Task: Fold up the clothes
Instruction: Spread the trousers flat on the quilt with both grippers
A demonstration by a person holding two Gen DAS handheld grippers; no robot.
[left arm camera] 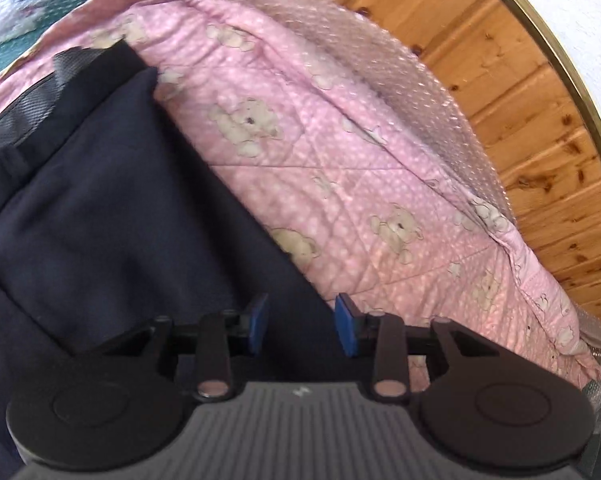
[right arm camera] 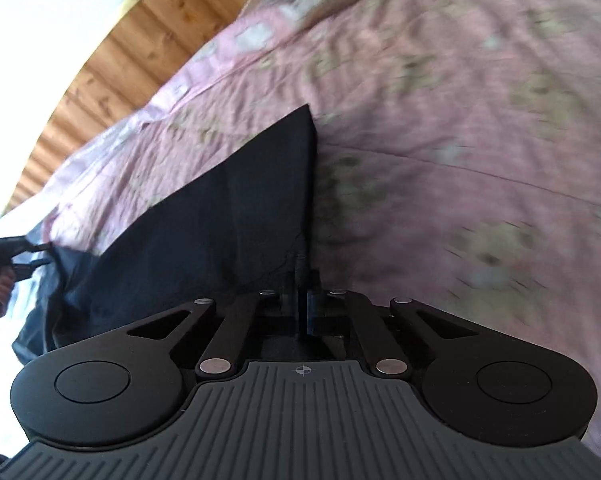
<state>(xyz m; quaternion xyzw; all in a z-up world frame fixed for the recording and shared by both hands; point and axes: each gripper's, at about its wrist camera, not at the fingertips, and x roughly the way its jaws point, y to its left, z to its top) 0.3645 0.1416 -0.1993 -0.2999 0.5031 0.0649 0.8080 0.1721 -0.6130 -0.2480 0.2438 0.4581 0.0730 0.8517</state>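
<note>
A dark navy garment [left arm camera: 112, 216] lies on a pink quilt with teddy bears [left arm camera: 340, 184]. In the left wrist view my left gripper [left arm camera: 302, 324] is open, its blue pads apart, low over the garment's edge and holding nothing. In the right wrist view my right gripper [right arm camera: 304, 304] is shut on an edge of the dark garment [right arm camera: 228, 216], which stretches away from it over the pink quilt [right arm camera: 460, 140]. The left gripper [right arm camera: 28, 258] also shows at the far left of that view, near the garment's other end.
A wooden plank wall [left arm camera: 520, 92] runs behind the bed and also shows in the right wrist view [right arm camera: 112, 60]. Bubble wrap [left arm camera: 340, 36] lies along the quilt's far edge. A teal cloth with a white patch [left arm camera: 12, 12] is at the upper left.
</note>
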